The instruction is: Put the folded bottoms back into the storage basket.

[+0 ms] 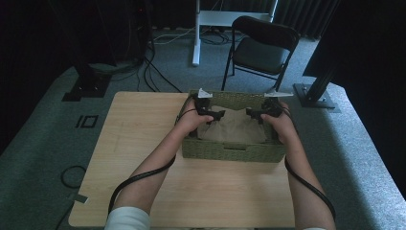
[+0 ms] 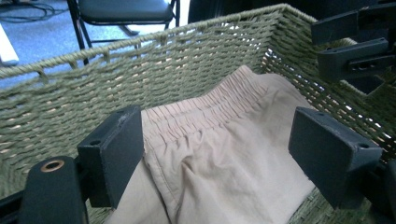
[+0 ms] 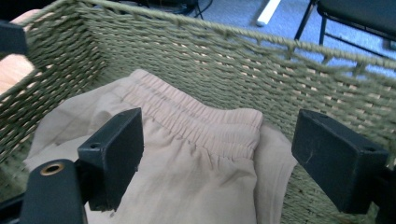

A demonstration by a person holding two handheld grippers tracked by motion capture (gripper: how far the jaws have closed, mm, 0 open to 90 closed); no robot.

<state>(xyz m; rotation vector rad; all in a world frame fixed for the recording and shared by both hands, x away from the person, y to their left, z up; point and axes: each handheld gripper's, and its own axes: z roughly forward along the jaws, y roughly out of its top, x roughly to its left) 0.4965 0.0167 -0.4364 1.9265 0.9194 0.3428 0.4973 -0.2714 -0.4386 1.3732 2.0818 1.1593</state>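
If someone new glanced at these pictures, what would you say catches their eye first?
A green woven basket sits at the far right of the wooden table, with folded beige shorts inside. Over it hang the left hand-held gripper and right hand-held gripper, both open above the cloth.

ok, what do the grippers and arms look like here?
Both grippers, left gripper and right gripper, are black with blocky rectangular jaws, each topped by a grey three-cornered plate. A black cable trails along each forearm. A white sleeve shows on the left arm.
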